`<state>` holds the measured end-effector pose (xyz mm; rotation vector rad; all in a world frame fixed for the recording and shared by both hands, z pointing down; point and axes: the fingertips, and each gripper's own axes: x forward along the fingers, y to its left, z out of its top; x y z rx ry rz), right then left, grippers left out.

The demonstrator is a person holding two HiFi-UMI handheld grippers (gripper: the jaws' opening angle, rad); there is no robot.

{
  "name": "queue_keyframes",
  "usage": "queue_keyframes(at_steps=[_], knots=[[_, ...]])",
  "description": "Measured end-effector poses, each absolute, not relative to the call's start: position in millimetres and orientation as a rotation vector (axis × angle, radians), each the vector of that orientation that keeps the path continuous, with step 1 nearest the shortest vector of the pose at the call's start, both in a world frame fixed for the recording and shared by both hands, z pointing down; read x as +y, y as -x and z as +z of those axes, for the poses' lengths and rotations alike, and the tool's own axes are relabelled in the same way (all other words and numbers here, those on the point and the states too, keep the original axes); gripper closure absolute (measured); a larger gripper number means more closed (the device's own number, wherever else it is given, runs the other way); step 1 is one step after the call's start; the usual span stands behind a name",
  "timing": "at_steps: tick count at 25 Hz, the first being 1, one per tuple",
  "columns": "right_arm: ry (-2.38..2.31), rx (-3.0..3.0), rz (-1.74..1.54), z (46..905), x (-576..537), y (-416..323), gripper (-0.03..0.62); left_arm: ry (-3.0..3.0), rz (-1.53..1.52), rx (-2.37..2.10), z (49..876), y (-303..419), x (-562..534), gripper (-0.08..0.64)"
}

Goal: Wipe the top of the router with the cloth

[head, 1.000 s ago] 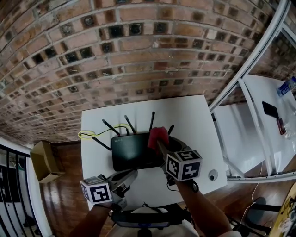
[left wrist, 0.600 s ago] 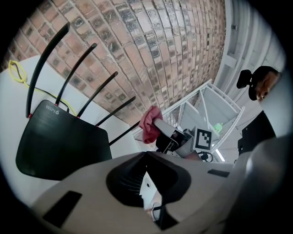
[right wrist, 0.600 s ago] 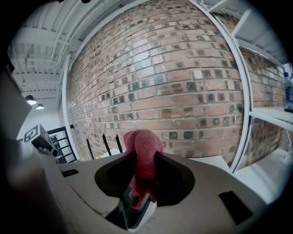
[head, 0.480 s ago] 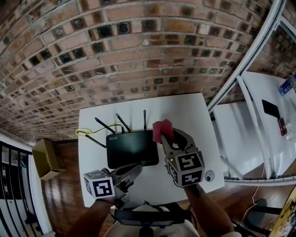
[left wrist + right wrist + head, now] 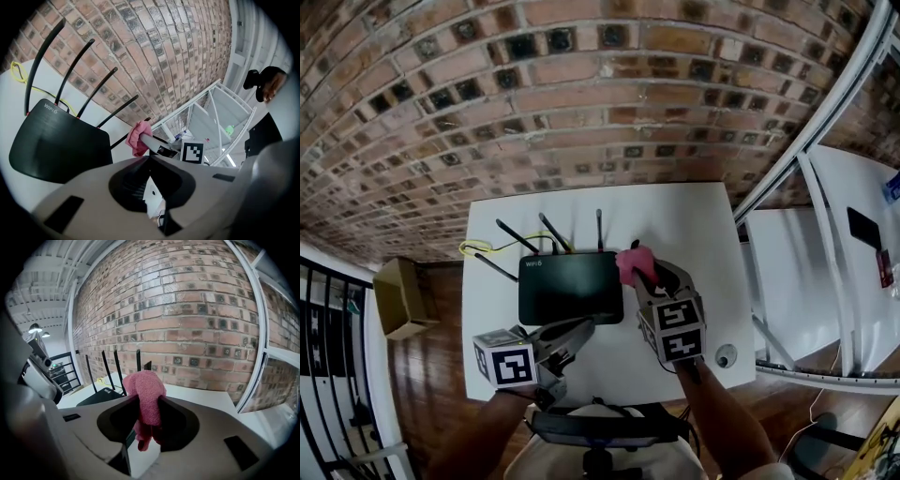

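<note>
Right gripper (image 5: 642,274) pinches fuzzy pink cloth (image 5: 146,387); matte router (image 5: 570,286)

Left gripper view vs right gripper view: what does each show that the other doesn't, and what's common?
Only the left gripper view: the right gripper seen from outside with its marker cube, and the router's top nearly whole. Only the right gripper view: that gripper's own jaws clamped on the pink cloth close up, and a black railing. Both: the router with its antennas, the cloth, the brick wall, the white table.
</note>
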<state>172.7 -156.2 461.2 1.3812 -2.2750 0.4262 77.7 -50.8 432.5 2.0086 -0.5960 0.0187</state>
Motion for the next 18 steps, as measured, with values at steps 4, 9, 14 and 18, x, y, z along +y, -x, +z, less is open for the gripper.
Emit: queue_keyframes(at_steps=[4, 9, 14, 18], knots=[[-1.341, -2.265, 0.47, 480.0, -156.4, -173.7, 0.453, -1.99, 0.019, -0.619, 439.0, -80.9, -50.8, 0.537], [-1.268, -2.245, 0.496, 507.3, -154.8, -176.9, 0.452, -1.978, 0.018, -0.649, 444.2, -88.4, -51.5, 0.537], [-1.211, -2.225, 0.515, 526.1, -154.9, -176.4, 0.451, -1.968, 0.013, -0.666, 446.2, -92.1, -51.8, 0.537], [-1.168, -2.205, 0.532, 540.9, -154.8, -174.0, 0.452, -1.959, 0.006, -0.682, 447.6, -91.7, -52.8, 0.537]])
